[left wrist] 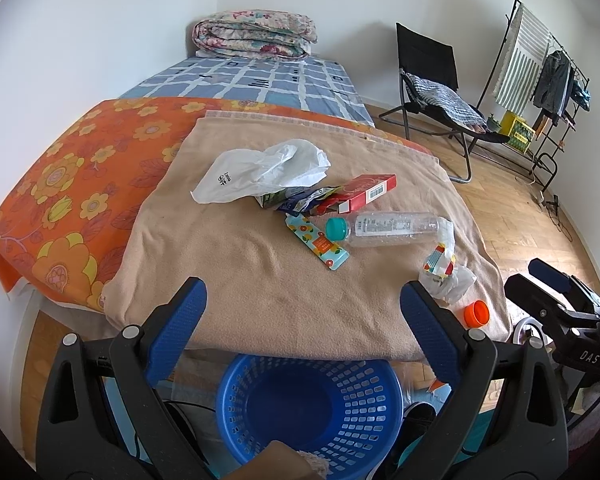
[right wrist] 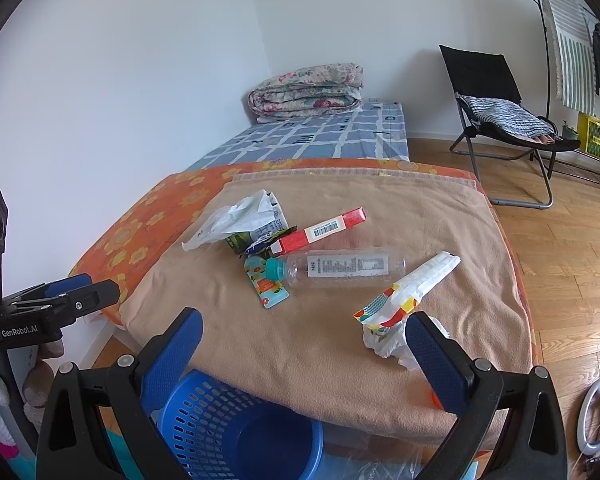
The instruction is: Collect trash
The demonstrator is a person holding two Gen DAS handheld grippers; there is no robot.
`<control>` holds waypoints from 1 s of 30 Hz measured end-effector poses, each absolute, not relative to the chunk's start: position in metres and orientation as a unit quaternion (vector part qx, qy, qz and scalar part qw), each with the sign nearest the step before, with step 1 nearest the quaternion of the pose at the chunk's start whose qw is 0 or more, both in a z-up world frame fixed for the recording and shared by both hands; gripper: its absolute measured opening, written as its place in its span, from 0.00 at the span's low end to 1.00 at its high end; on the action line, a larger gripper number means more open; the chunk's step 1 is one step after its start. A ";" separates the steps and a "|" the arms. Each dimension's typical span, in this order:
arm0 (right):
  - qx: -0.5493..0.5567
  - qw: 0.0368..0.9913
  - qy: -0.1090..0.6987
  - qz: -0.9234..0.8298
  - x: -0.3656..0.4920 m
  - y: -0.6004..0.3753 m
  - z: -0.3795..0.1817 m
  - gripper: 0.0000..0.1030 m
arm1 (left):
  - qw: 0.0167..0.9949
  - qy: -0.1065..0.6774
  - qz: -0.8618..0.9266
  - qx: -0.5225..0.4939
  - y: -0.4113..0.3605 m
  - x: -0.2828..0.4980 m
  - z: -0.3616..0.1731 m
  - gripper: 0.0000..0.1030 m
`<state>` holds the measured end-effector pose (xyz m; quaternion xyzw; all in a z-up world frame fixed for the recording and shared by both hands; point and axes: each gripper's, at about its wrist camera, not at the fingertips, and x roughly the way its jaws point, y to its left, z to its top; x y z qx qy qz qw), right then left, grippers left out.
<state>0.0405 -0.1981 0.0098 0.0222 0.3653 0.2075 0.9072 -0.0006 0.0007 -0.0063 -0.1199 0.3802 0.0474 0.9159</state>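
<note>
A: Risks first, left to right. The white plastic bag (left wrist: 260, 170) is limp; we'd likely pinch the tan blanket (left wrist: 260, 280) with it. The red carton (left wrist: 360, 192) lies on the crumpled wrappers (left wrist: 300, 200), so pulling it may scatter them. The clear bottle (left wrist: 392, 228) lies on its side near the edge and could roll off. The orange cap (left wrist: 476, 314) sits right at the blanket's edge, easy to knock to the floor.

B: Agreed. Poses?

A: Left gripper (left wrist: 300, 320) hangs over the blue basket (left wrist: 308, 408), level, aimed at the bed, jaws spread wide, empty. Right gripper (right wrist: 304, 352) is beside it, same aim, also wide apart and empty, its right finger (right wrist: 436, 360) just beside the crumpled packet (right wrist: 400, 300).

B: Basket?

A: On the floor against the bed, nearly empty.
</note>
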 end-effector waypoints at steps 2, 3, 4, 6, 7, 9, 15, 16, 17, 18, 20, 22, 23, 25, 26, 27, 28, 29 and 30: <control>0.022 0.907 0.366 0.207 0.041 -0.198 0.010 0.99 | 0.916 0.381 0.047 -0.120 0.001 -0.001 -0.005 0.96; 0.023 0.907 0.366 0.207 0.041 -0.198 0.010 0.99 | 0.916 0.381 0.047 -0.120 0.001 -0.001 -0.005 0.96; 0.023 0.907 0.366 0.207 0.041 -0.198 0.010 0.99 | 0.916 0.381 0.047 -0.119 0.001 -0.001 -0.005 0.96; 0.022 0.907 0.366 0.207 0.040 -0.198 0.009 1.00 | 0.916 0.381 0.047 -0.119 0.001 -0.001 -0.006 0.96; 0.022 0.907 0.366 0.207 0.040 -0.198 0.009 1.00 | 0.916 0.381 0.047 -0.119 0.001 -0.001 -0.006 0.96; 0.022 0.907 0.366 0.208 0.040 -0.198 0.009 0.99 | 0.916 0.381 0.047 -0.119 0.001 -0.001 -0.006 0.96; 0.023 0.907 0.366 0.207 0.040 -0.198 0.009 1.00 | 0.916 0.381 0.049 -0.119 0.000 -0.001 -0.005 0.96; 0.023 0.907 0.366 0.207 0.040 -0.198 0.009 1.00 | 0.916 0.381 0.048 -0.119 0.000 -0.001 -0.005 0.96; 0.023 0.907 0.366 0.207 0.040 -0.198 0.009 0.99 | 0.916 0.381 0.048 -0.118 0.000 -0.001 -0.005 0.96; 0.023 0.907 0.366 0.207 0.040 -0.198 0.009 1.00 | 0.916 0.381 0.049 -0.118 0.000 -0.001 -0.005 0.96; 0.023 0.907 0.366 0.207 0.040 -0.198 0.009 0.99 | 0.916 0.381 0.048 -0.118 0.001 0.000 -0.005 0.96; 0.023 0.907 0.366 0.207 0.040 -0.198 0.009 0.99 | 0.916 0.381 0.049 -0.118 0.001 0.000 -0.005 0.96; 0.023 0.907 0.366 0.207 0.040 -0.198 0.009 1.00 | 0.916 0.381 0.049 -0.118 0.001 0.000 -0.005 0.96; 0.023 0.907 0.366 0.208 0.040 -0.198 0.009 0.99 | 0.916 0.381 0.049 -0.117 0.002 0.000 -0.005 0.96; 0.023 0.907 0.366 0.207 0.040 -0.198 0.009 0.99 | 0.916 0.381 0.049 -0.117 0.002 0.000 -0.005 0.96; 0.023 0.907 0.366 0.207 0.040 -0.198 0.009 1.00 | 0.916 0.381 0.049 -0.117 0.002 -0.001 -0.006 0.96; 0.023 0.907 0.366 0.207 0.040 -0.198 0.009 0.99 | 0.916 0.381 0.049 -0.118 0.002 0.000 -0.005 0.96; 0.023 0.907 0.366 0.207 0.040 -0.198 0.009 0.99 | 0.916 0.381 0.049 -0.117 0.002 0.000 -0.005 0.96; 0.023 0.907 0.366 0.207 0.040 -0.198 0.009 0.99 | 0.916 0.382 0.049 -0.117 0.002 0.000 -0.006 0.96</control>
